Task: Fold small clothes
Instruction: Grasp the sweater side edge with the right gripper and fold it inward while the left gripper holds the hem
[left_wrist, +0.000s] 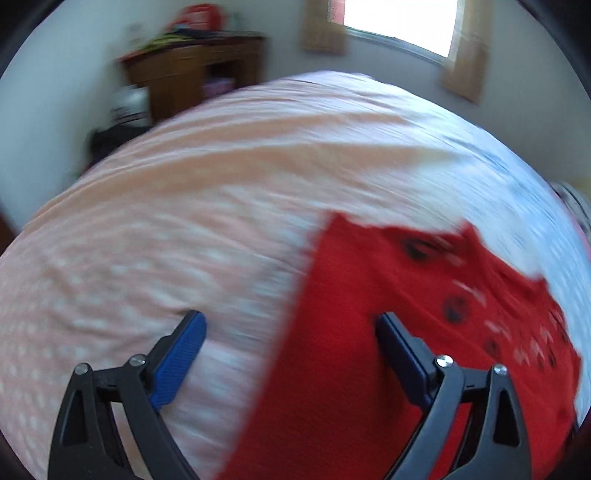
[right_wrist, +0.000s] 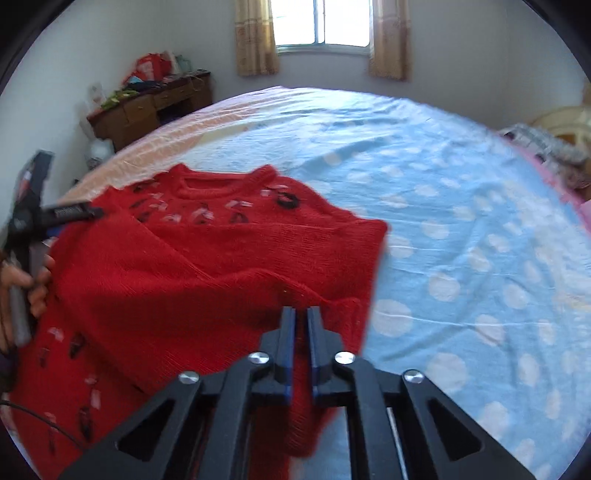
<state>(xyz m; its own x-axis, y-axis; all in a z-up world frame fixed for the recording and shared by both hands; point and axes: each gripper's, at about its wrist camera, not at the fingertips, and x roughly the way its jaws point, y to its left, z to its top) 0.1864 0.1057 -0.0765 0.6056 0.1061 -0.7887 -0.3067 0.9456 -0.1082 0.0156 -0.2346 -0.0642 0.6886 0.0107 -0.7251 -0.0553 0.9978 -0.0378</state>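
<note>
On the bed (right_wrist: 461, 206) lies one red sweater (right_wrist: 207, 266), a sleeve already laid across its chest. Your right gripper (right_wrist: 301, 314) is pinched on a raised fold at its near edge, ready, I'd judge, to carry the next fold over. Your left gripper (left_wrist: 291, 332) hangs wide and empty over the sweater's side edge, likely lining up a grab: two grippers, one garment.

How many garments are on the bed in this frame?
1. A red sweater lies on the dotted bedsheet, on its left part in the right wrist view, collar toward the window. The right tongs are clamped on its near edge. Anything underneath would be hidden.
</note>
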